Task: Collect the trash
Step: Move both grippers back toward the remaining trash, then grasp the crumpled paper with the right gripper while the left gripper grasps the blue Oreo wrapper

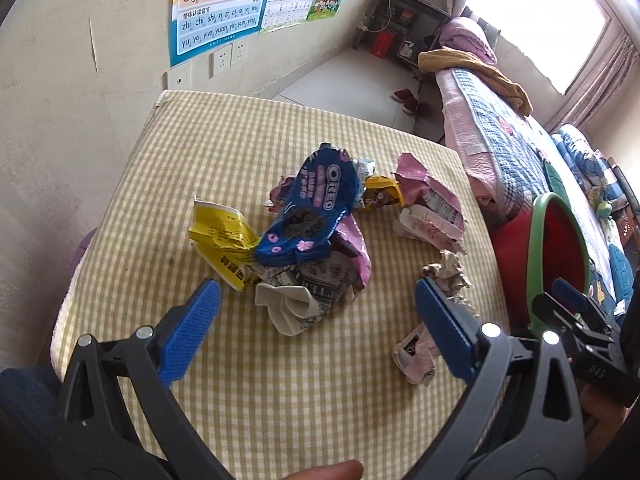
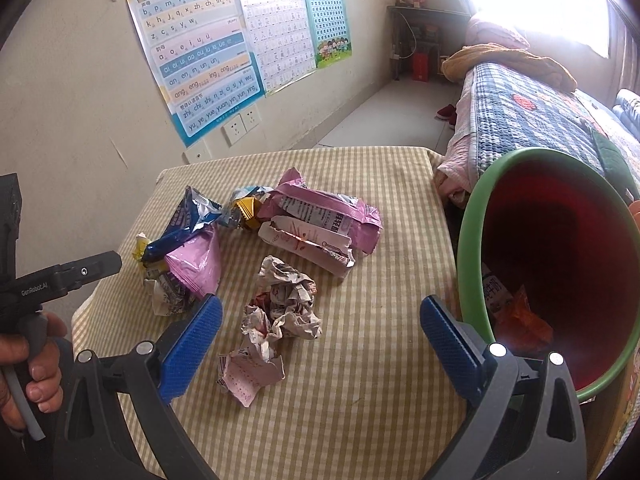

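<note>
While both hand-held tools hang above the near edge of the yellow-and-white checked tabletop (image 1: 168,184), neither grasps anything. Left gripper (image 1: 316,320): blue ribbed pads spread wide, empty, aimed at the central heap of litter. Right gripper (image 2: 322,334): pads likewise spread wide and empty, its two fingers flanking, from above, a crumpled ball of printed grey-white paper (image 2: 286,304).

Litter on the tabletop, left wrist view: a blue Oreo biscuit wrapper (image 1: 316,208) lies on top of the central heap; a creased yellow packet (image 1: 222,236) touches it on the side toward the wall; a white folded paper scrap (image 1: 286,306) sits at the heap's near side. A small gold-yellow sweet wrapper (image 1: 380,194) lies just beyond the Oreo wrapper, toward the far edge.

Right wrist view: a torn pink foil snack bag (image 2: 324,212) and a flattened white-and-pink carton (image 2: 308,250) touching its near side rest toward the far edge. A small crumpled pink-white paper slip (image 2: 248,376) lies nearest the front edge, just beside the paper ball.

Receptacle: a red plastic bin with a green rim (image 2: 470,216) stands tilted off the tabletop's right edge, its mouth facing the camera; an orange wrapper (image 2: 520,320) and a printed white packet (image 2: 494,294) lie inside it.

A person's hand (image 2: 24,364) grips the left tool's handle.
</note>
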`<state>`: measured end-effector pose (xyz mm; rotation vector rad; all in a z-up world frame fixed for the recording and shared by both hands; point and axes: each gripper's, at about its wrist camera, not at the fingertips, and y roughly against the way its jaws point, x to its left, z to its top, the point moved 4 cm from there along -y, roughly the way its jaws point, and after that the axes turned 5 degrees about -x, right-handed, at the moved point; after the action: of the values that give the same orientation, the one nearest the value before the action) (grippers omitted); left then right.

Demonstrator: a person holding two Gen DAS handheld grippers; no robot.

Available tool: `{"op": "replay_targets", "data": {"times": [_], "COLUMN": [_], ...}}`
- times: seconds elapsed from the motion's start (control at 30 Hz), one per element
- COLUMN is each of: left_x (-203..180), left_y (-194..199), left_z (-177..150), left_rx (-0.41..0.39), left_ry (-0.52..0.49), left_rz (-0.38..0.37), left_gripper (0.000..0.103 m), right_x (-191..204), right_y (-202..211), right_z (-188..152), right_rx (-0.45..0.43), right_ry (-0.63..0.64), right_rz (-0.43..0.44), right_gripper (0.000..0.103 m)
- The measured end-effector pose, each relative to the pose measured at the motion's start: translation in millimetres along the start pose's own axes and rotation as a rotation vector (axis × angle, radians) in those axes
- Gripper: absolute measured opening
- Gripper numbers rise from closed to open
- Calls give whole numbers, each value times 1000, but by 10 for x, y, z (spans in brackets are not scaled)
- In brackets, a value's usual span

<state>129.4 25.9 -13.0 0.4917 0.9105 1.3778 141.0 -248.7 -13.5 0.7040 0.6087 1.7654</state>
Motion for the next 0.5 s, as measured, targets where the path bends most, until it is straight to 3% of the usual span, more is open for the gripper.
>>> {"op": "replay_targets", "data": {"times": [0.07, 0.5], "left_x": [19, 1], "left_y": [-84, -507], "left_z": [3, 23], "left_rx": [22, 77], "left_ry": [-22, -157], "left_rz": [18, 111], "left_gripper": [86, 65], "right_x": [-15, 76], "right_y": [-51, -468], "right_z": [-17, -31], "right_rx": [12, 96], "right_ry": [-8, -22], "right_rz": [3, 48], "right_gripper": [96, 96]}}
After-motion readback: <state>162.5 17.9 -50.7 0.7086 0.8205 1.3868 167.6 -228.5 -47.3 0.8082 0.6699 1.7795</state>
